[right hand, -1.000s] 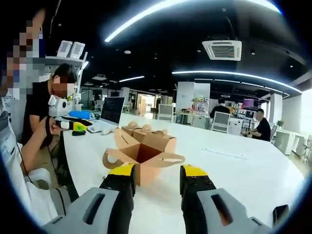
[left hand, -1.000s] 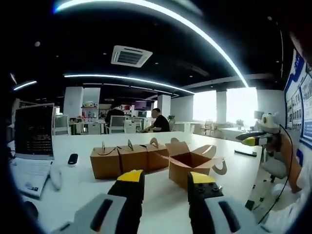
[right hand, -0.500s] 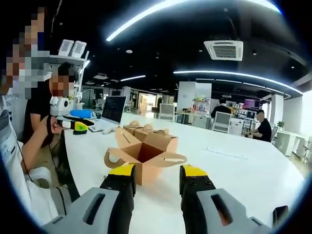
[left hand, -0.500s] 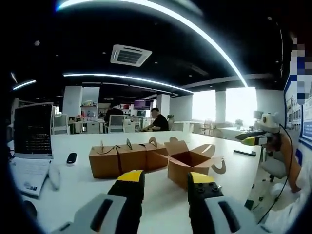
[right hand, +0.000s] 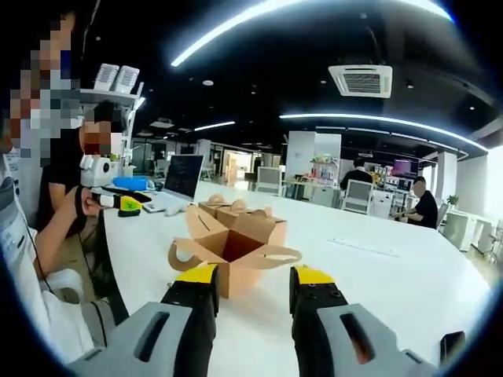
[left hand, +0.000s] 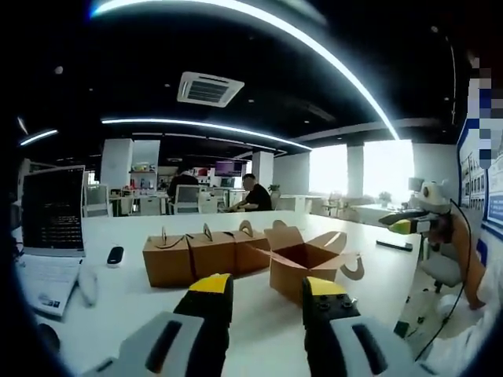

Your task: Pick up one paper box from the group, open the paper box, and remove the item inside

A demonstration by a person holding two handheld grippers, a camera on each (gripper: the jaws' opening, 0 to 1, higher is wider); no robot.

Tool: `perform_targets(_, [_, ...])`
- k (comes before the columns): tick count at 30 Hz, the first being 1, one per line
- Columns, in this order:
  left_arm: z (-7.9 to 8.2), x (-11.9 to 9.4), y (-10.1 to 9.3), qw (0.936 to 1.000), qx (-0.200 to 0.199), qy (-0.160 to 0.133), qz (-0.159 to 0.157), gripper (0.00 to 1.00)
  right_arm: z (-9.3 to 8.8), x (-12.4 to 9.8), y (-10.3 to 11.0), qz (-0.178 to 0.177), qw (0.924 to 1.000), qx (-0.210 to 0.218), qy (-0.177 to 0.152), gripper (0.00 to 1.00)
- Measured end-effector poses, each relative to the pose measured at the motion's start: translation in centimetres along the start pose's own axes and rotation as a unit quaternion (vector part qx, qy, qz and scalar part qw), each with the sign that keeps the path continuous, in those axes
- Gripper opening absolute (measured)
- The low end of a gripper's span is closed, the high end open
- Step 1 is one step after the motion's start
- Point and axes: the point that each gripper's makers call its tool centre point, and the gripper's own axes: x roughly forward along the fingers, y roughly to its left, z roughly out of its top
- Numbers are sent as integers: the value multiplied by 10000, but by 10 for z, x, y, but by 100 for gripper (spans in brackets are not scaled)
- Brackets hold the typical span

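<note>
Open box (left hand: 302,263) on white table (left hand: 259,338), flaps spread, right end of row of three closed boxes (left hand: 204,255). Left gripper (left hand: 267,294) and right gripper (right hand: 250,281) both parted wide, empty, hovering near side of box. Step, judged: reach straight down into cavity (contents not visible); avoid snagging curved handle flaps. Laptop (left hand: 53,212), mouse (left hand: 89,287), remote (left hand: 116,255) lie far left, clear of path.
</note>
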Motion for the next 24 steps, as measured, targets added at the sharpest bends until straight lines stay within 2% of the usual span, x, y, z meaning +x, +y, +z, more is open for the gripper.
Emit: perform_targets(24, [0, 1, 0, 10000, -4, -4, -15, 37, -1, 2, 1, 17, 10000, -10, 19, 36])
